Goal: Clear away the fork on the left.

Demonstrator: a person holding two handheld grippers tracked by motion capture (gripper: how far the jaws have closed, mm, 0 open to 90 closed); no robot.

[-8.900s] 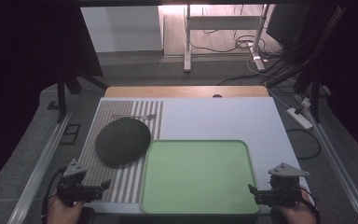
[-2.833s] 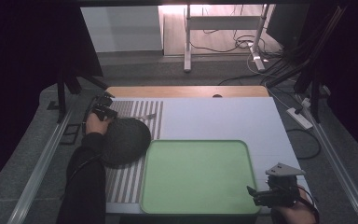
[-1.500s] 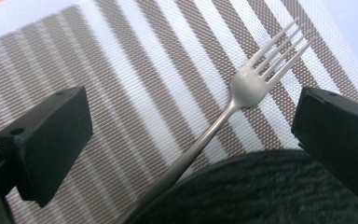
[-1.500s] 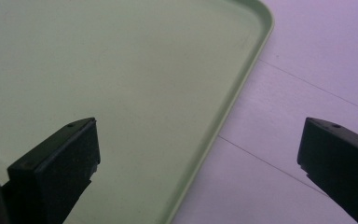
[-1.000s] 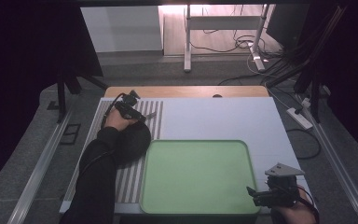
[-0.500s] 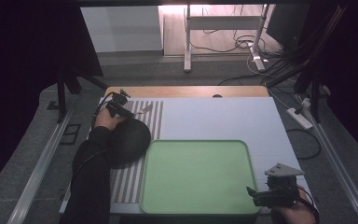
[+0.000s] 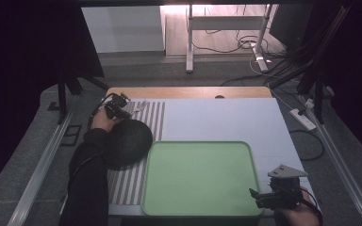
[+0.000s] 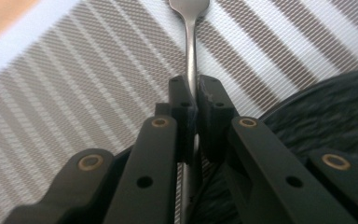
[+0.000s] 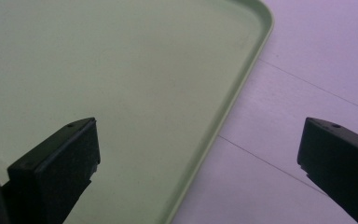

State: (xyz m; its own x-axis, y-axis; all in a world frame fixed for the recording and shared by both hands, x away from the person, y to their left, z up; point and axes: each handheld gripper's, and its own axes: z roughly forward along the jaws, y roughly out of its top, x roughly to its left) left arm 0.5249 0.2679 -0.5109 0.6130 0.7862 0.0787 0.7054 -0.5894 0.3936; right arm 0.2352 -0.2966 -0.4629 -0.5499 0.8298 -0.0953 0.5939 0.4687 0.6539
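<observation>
Left gripper (image 8: 192,100) is up at the far left corner of the counter (image 7: 226,117), and its black fingers (image 8: 181,112) have just been closing: they are now clenched on the slim metal handle of a fork (image 8: 192,56), pinched dead centre between the two pads. The handle is smooth, bright steel, widening toward the head at the top edge of the left gripper view; the tines themselves run out of frame there. In the high view the fork (image 7: 139,106) lies across the striped mat (image 7: 156,115), a woven placemat of alternating grey-brown and white bands with a fine mesh texture. Whether the fork is resting on the mat or lifted just clear of it, I cannot say from here.

Just beside the gripper sits the plate (image 7: 127,141), round, dark, rough-grained, on the mat's near half. Next to it, the green tray (image 7: 198,150): smooth, matte, rounded corners, raised rim.

Right gripper (image 7: 278,197) hovers at the near right corner, fingers (image 9: 56,163) spread wide and released, over the tray's rim and the pale counter.
</observation>
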